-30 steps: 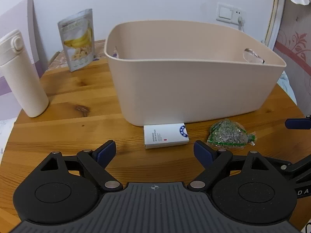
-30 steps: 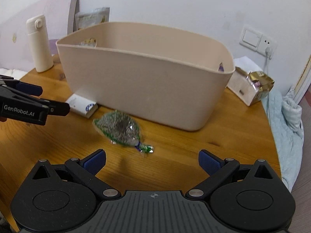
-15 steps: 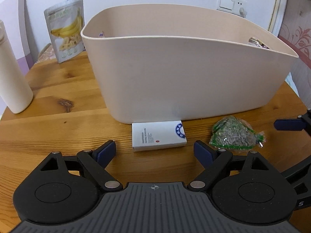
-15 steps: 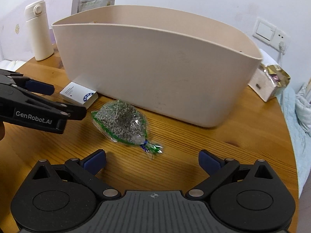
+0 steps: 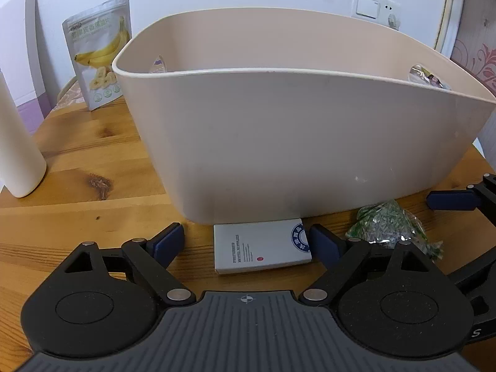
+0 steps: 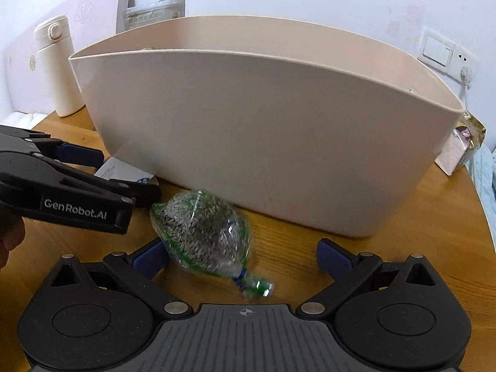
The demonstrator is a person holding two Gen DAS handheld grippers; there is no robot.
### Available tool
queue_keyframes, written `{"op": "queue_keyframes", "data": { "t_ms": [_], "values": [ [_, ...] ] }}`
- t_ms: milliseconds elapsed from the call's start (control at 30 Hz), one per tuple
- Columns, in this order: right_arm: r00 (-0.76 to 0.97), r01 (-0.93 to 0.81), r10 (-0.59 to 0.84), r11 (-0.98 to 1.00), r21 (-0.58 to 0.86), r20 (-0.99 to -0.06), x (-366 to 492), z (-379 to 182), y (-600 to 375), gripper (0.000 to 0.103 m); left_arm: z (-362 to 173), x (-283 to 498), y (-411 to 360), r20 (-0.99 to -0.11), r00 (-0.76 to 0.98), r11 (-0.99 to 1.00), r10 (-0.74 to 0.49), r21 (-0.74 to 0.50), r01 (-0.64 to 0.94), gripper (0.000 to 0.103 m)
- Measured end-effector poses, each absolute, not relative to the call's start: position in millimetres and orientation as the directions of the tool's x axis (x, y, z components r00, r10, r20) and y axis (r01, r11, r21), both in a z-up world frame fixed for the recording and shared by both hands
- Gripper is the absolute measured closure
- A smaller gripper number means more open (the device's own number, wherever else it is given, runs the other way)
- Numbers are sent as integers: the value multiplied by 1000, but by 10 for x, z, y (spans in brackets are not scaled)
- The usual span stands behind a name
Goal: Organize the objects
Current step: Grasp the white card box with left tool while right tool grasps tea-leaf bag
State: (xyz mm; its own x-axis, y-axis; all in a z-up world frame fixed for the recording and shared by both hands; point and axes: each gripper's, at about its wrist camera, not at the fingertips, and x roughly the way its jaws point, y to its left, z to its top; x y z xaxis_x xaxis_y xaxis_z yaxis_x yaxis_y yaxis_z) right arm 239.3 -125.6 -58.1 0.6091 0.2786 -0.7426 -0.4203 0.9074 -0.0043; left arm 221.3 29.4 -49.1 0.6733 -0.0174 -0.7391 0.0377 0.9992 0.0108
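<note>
bin [image 5: 279, 142] floor hidden behind its near wall; white bottle [image 5: 15, 142] top cropped by left wrist view edge; seed bag [image 6: 204, 232] tail blurred; white box [image 6: 124, 172] mostly behind left gripper [image 6: 130, 173]; box print unreadable

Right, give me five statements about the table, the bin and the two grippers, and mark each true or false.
1. The white box lies flat on the table against the beige bin. True.
2. The left gripper is clamped on the box. False: its jaws stand open, either side of it.
3. The seed bag lies inside the bin. False: it is on the table, in front.
4. The right gripper is open. True.
5. The banana chip pouch lies flat. False: it stands upright.
</note>
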Motion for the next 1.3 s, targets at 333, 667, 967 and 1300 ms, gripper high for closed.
{"op": "queue_keyframes", "data": {
  "t_ms": [333, 667, 967, 1300],
  "values": [
    [609, -438, 303, 899, 7, -733, 2343, -533, -1213, 26, -482, 2177, 330, -730, 683, 998, -37, 12, 68, 32],
    [619, -422, 293, 907, 6, -729, 2233, -495, -1172, 56, -441, 2034, 343, -735, 676, 997, -46, 11, 81, 41],
    [636, -403, 274, 915, -7, -721, 2199, -392, -1245, 57, -301, 1810, 441, -722, 690, 996, -59, 3, 89, 41],
    [707, -378, 234, 923, -78, -667, 1876, -41, -1457, 57, 65, 1529, 475, -669, 740, 994, -72, 13, 108, 41]
  ]
}}
